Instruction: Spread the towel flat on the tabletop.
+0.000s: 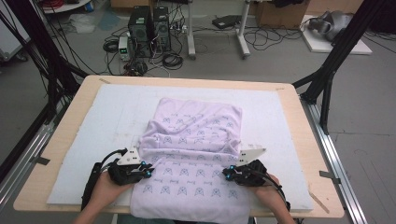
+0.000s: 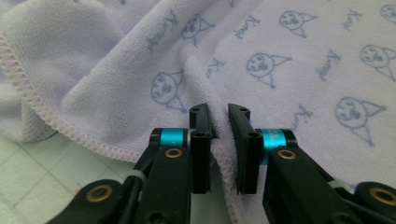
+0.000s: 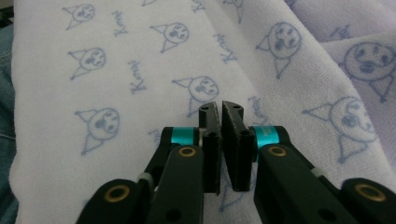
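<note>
Overhead forward-down; two close towel (image 1: 196, 154) views

The towel (image 1: 191, 154) is running off the high view's bottom edge at six o'clock, hiding the surface (image 1: 70, 121) beneath. Whether cloth is lying between the right hand-held gripper (image 3: 220, 109) jaws is staying unclear.

Wooden table (image 1: 299, 121), white mat (image 1: 107, 121), towel (image 1: 196, 126) atop

We've got a fluffy matt terry towel (image 1: 196, 140) with stitched hems, on a pale wood worktop (image 1: 70, 121) with white padding.
</note>
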Motion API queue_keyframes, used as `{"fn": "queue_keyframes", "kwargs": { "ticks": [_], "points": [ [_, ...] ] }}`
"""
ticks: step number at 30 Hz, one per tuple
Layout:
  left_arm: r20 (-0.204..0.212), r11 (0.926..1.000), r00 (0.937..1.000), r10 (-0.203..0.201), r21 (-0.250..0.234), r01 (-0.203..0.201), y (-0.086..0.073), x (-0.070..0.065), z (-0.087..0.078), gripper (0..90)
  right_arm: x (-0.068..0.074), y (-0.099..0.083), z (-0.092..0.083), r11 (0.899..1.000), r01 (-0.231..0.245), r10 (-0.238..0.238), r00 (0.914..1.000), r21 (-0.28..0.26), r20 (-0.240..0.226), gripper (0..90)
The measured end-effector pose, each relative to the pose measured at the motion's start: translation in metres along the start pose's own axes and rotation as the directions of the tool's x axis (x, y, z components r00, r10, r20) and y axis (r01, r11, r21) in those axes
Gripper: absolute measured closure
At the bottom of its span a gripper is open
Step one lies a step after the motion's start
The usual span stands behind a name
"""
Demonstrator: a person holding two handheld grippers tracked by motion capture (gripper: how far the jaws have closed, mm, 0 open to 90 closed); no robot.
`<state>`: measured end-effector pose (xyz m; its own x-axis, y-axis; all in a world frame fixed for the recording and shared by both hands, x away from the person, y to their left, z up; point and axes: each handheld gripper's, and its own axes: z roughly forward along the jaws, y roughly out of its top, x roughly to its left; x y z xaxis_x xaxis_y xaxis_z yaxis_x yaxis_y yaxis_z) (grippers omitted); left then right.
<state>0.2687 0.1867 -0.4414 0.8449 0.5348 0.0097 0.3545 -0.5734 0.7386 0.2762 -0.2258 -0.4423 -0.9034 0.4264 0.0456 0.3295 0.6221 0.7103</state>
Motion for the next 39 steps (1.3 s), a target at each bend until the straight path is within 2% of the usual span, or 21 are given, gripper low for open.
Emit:
{"fn": "queue_keyframes", "kwargs": {
  "ticks": [2, 5, 9, 14, 17, 20, 23, 25, 27, 28, 30, 32, 33, 35, 37, 39],
  "points": [
    [-0.011, 1.0000, 0.9999, 0.005, -0.001, -0.005, 0.000, -0.003, -0.001, 82.4, 0.003, -0.001, -0.001, 1.000, 0.012, -0.012, 0.9999, -0.001, 0.008, 87.4],
    [-0.005, 1.0000, 1.0000, 0.006, -0.007, -0.006, -0.002, -0.006, -0.006, 83.1, 0.006, -0.002, -0.003, 1.000, 0.009, -0.009, 0.9999, -0.008, -0.008, 87.7],
    [-0.003, 0.9995, 1.0000, 0.002, -0.031, -0.002, -0.005, -0.012, -0.017, 83.2, 0.017, 0.000, -0.012, 0.999, 0.022, -0.022, 0.9996, -0.035, -0.018, 87.7],
    [0.006, 0.9987, 0.9997, 0.024, -0.044, -0.023, -0.008, -0.025, -0.032, 83.1, 0.032, 0.003, -0.025, 0.997, 0.046, -0.047, 0.9985, -0.055, -0.026, 87.6],
    [0.011, 0.9980, 0.9993, 0.035, -0.052, -0.034, -0.009, -0.034, -0.043, 83.1, 0.042, 0.003, -0.033, 0.996, 0.062, -0.064, 0.9975, -0.071, -0.030, 87.7],
    [0.036, 0.9976, 0.9991, 0.022, -0.066, -0.020, -0.010, -0.043, -0.056, 83.2, 0.053, 0.002, -0.040, 0.995, 0.058, -0.061, 0.9972, -0.087, -0.043, 87.7],
    [0.045, 0.9969, 0.9986, 0.029, -0.074, -0.026, -0.010, -0.052, -0.071, 82.9, 0.063, 0.003, -0.048, 0.993, 0.062, -0.069, 0.9954, -0.103, -0.066, 87.5],
    [0.041, 0.9960, 0.9984, 0.040, -0.082, -0.036, -0.008, -0.056, -0.080, 79.9, 0.071, 0.005, -0.056, 0.990, 0.068, -0.079, 0.9934, -0.127, -0.084, 85.6],
    [0.029, 0.9953, 0.9987, 0.041, -0.089, -0.038, -0.005, -0.057, -0.083, 66.7, 0.073, 0.010, -0.065, 0.985, 0.077, -0.091, 0.9924, -0.157, -0.083, 76.1],
    [0.017, 0.9949, 0.9988, 0.047, -0.090, -0.045, -0.003, -0.055, -0.082, 62.1, 0.071, 0.013, -0.067, 0.984, 0.079, -0.091, 0.9930, -0.158, -0.075, 74.7],
    [0.013, 0.9948, 0.9990, 0.042, -0.093, -0.041, 0.000, -0.047, -0.074, 58.0, 0.061, 0.018, -0.064, 0.987, 0.104, -0.109, 0.9936, -0.125, -0.030, 70.8],
    [-0.001, 0.9948, 0.9989, 0.046, -0.091, -0.046, 0.002, -0.038, -0.060, 57.2, 0.048, 0.020, -0.054, 0.989, 0.135, -0.134, 0.9908, -0.064, 0.019, 67.9],
    [0.007, 0.9955, 0.9993, 0.037, -0.087, -0.037, 0.002, -0.034, -0.051, 57.3, 0.041, 0.020, -0.048, 0.989, 0.142, -0.141, 0.9895, -0.033, 0.033, 66.6],
    [-0.001, 0.9968, 0.9996, 0.029, -0.075, -0.029, 0.000, -0.026, -0.033, 58.1, 0.027, 0.016, -0.036, 0.992, 0.126, -0.126, 0.9913, -0.003, 0.039, 64.9],
    [0.006, 0.9993, 0.9998, 0.017, -0.034, -0.017, -0.002, -0.018, -0.016, 59.2, 0.017, 0.010, -0.025, 0.994, 0.106, -0.106, 0.9940, 0.011, 0.026, 64.8],
    [0.027, 0.9995, 0.9992, 0.031, -0.002, -0.031, -0.005, -0.017, -0.003, 67.1, 0.012, 0.005, -0.016, 0.995, 0.092, -0.093, 0.9955, 0.034, 0.020, 67.1]
  ]
}}
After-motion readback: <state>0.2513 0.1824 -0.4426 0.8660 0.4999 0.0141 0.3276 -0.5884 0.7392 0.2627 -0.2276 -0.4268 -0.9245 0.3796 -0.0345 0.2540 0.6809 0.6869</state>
